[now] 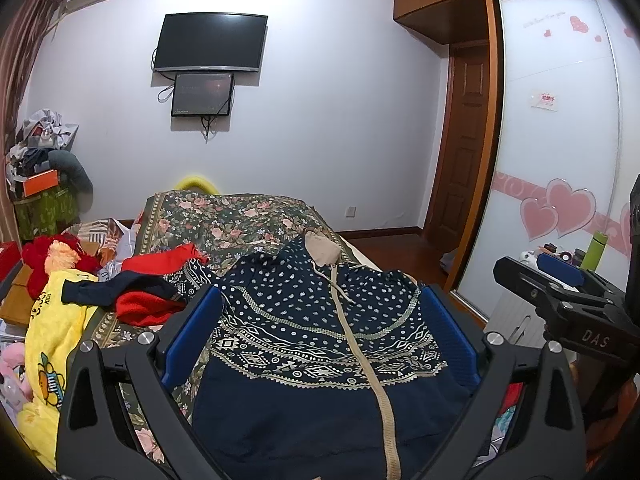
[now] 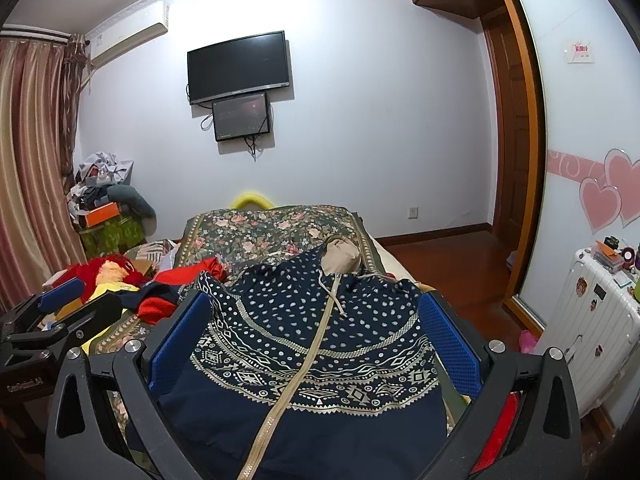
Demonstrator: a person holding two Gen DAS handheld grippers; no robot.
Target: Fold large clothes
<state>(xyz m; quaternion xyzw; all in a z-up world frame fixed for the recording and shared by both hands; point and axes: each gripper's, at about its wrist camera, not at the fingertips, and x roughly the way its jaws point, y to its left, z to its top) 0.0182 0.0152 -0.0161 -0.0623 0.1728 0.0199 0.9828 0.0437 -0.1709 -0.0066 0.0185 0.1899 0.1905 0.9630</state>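
A navy zip hoodie (image 1: 320,320) with white dots, a beige patterned band and a beige hood lies flat, front up, on the floral bedspread (image 1: 232,220). It also shows in the right wrist view (image 2: 312,340). My left gripper (image 1: 320,320) is open above its chest, blue pads wide apart, holding nothing. My right gripper (image 2: 312,332) is open above the same area, empty. The right gripper also shows at the right edge of the left wrist view (image 1: 560,284); the left gripper shows at the left edge of the right wrist view (image 2: 68,304).
Red and navy clothes (image 1: 156,284) and a yellow printed garment (image 1: 52,340) lie left of the hoodie. A cluttered stand (image 1: 44,184) is by the curtain. A white suitcase (image 2: 588,340) and a sliding wardrobe door (image 1: 560,120) are on the right.
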